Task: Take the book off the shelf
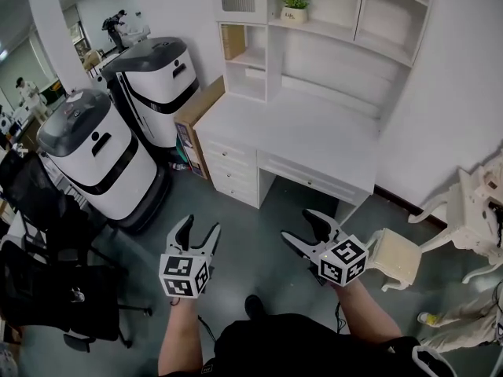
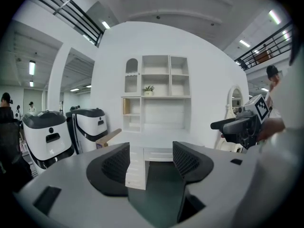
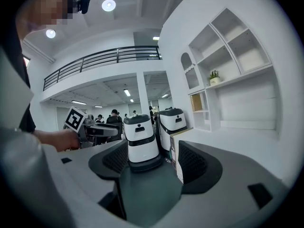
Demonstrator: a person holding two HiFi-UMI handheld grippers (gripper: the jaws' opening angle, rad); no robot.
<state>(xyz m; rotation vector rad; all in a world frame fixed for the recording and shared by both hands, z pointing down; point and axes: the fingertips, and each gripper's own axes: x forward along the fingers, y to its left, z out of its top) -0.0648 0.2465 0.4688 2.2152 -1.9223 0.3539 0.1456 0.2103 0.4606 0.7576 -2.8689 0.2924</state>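
Tan book [image 1: 232,42] is standing in a cubby of the white shelf unit [image 1: 314,53] over the desk [image 1: 299,132], well ahead of both grippers. Left gripper [image 1: 200,228] and right gripper [image 1: 303,228] are hovering side by side, jaws apart, gripping nothing.
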